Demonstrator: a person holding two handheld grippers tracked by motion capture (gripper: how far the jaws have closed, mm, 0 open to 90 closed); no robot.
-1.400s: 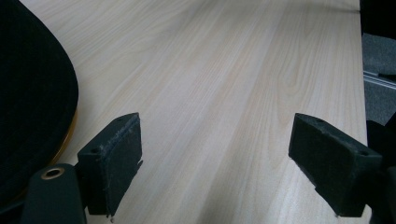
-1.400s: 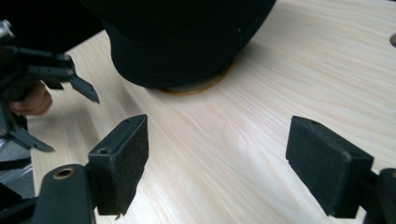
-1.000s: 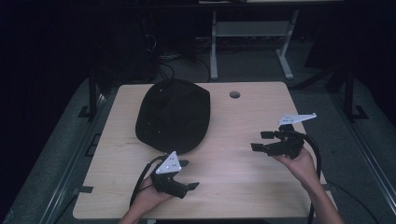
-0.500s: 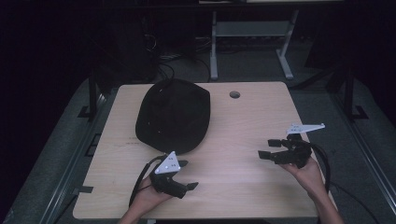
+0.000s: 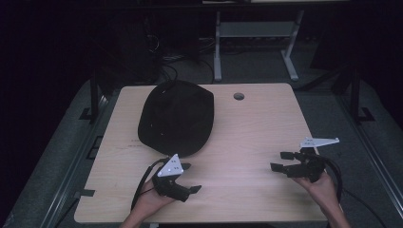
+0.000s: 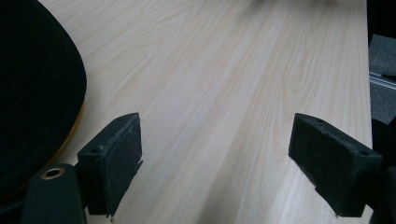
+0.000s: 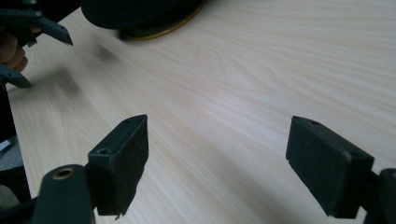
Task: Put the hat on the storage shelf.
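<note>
Filling most of the high view, a pale wood-grain table (image 5: 247, 123) stands in a dark room, with a round cable hole (image 5: 238, 96) near its far edge and a grey metal stand (image 5: 254, 42) on the floor beyond it. Dark cables (image 5: 164, 52) lie tangled behind the table's far left corner.

On the far left part of the tabletop lies a black hat (image 5: 177, 116), a rounded dark shape with a thin yellowish rim along its underside in both gripper views (image 6: 32, 88) (image 7: 140, 14). Its long axis runs from the near edge toward the far edge, tilted slightly rightward; which end is the front I cannot tell.

Near the front edge, the left gripper (image 5: 187, 178) sits just beside the hat's near rim, jaws spread wide over bare wood with nothing between them. Well apart at the right, the right gripper (image 5: 283, 161) also has its jaws spread and empty, aimed leftward across the table.
</note>
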